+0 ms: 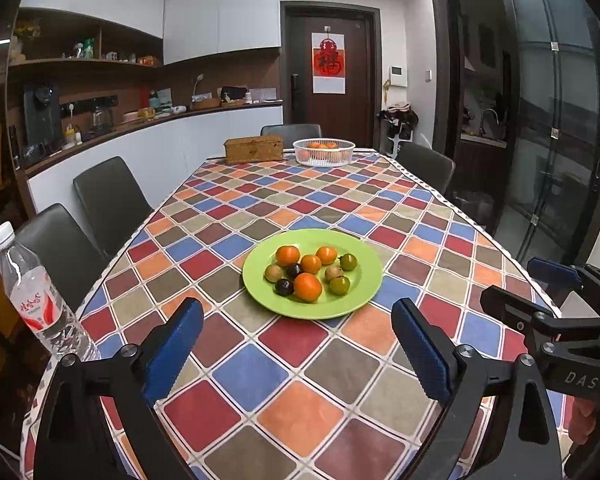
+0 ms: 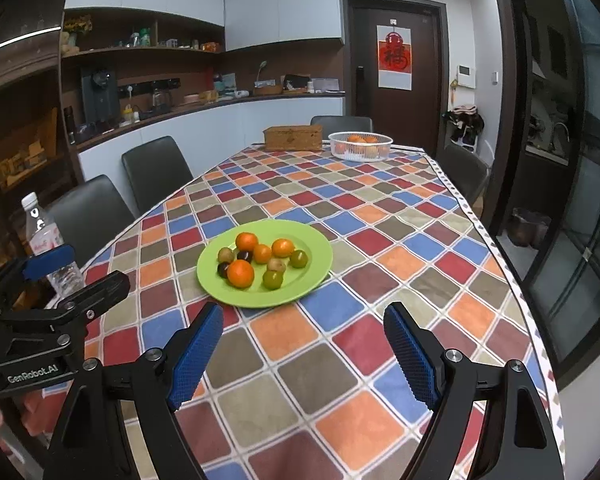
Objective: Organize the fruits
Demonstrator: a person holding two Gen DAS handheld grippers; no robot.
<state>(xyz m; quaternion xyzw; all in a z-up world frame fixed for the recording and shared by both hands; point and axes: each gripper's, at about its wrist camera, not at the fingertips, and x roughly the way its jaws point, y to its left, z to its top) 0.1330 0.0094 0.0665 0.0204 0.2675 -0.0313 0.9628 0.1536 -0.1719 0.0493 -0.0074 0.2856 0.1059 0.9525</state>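
Checkered tablecloth (image 1: 292, 380) lies under your left gripper (image 1: 298, 344) and right gripper (image 2: 304, 354); both jaws are spread wide, holding nothing, and the green plate (image 1: 360, 292) of fruits (image 1: 308, 286) sits ahead of them.

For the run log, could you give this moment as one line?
left gripper open, empty | right gripper open, empty | fruits on green plate | untouched
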